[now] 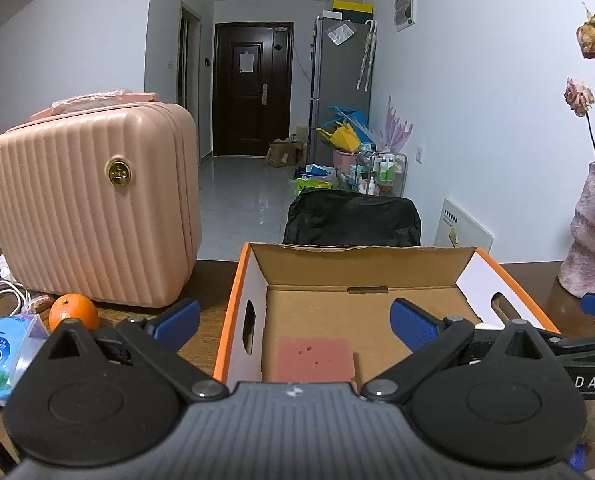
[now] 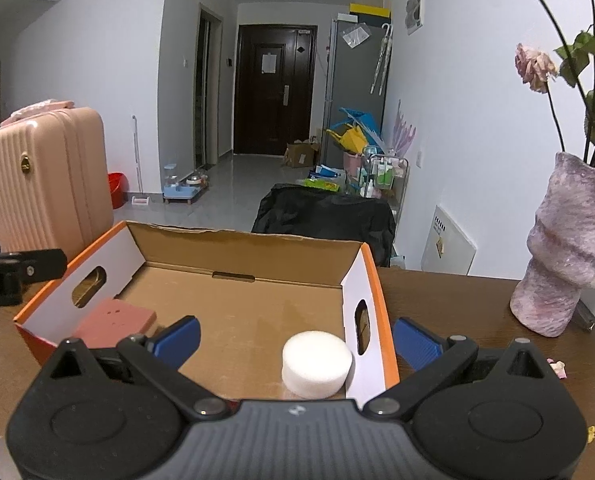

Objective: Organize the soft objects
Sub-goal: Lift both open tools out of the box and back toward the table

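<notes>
An open cardboard box with orange edges (image 1: 241, 272) stands on the brown table; it also shows in the right wrist view (image 2: 371, 264). A pink square sponge (image 1: 311, 358) lies on the box floor at its near left, also seen in the right wrist view (image 2: 115, 320). A white round sponge (image 2: 316, 362) lies at the box's near right corner. My left gripper (image 1: 295, 322) is open and empty above the box's near left side. My right gripper (image 2: 295, 340) is open and empty above the near right side, straddling the right wall.
A pink ribbed case (image 1: 93, 204) stands left of the box. An orange (image 1: 73, 312), a tissue pack (image 1: 1, 356) and white cables (image 1: 1, 292) lie at the left. A pink-grey vase (image 2: 565, 248) with dried roses stands right of the box.
</notes>
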Tool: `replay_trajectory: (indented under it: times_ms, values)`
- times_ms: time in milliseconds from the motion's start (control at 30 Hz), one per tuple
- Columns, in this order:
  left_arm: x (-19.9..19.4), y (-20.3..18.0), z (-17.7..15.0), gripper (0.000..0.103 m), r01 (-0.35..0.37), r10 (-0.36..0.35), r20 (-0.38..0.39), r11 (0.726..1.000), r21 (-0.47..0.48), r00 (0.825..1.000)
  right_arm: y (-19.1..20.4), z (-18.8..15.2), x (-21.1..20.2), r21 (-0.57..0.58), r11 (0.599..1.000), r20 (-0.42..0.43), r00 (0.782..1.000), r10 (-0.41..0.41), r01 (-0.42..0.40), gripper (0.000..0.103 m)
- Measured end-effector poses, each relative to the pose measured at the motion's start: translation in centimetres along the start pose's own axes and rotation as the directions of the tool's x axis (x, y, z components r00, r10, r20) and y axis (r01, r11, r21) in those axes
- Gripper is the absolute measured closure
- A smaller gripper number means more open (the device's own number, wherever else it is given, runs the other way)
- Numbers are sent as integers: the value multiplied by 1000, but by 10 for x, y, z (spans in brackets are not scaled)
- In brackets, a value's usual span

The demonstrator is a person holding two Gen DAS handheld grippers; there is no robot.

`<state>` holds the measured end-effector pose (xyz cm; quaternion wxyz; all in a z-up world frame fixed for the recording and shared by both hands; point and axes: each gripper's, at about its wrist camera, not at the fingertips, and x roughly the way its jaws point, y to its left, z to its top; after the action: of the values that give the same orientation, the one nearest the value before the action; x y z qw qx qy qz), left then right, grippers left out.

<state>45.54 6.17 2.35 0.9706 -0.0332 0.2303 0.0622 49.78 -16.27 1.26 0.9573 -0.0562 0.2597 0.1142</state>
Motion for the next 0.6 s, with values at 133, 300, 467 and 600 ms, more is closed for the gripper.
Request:
replay_trajectory:
  times_ms: [133,300,467,600]
  values:
    - [-11,-1,-5,0,1,-1,5,1000,-1,1000,0,-4,-14,-3,1000,18,1000,1,-1,0]
    - [-26,-3,-13,0,10,-10,14,1000,7,1000,-1,-11,-31,-6,1000,31,1000,4,-3,0]
    - [-44,-5,-21,0,11,-11,23,1000,9,1000,-2,-19,-48,-7,1000,43,999,5,-5,0]
    - [-61,-7,-30,0,13,-13,38,1000,18,999,-4,-28,-64,-8,1000,53,999,8,-8,0]
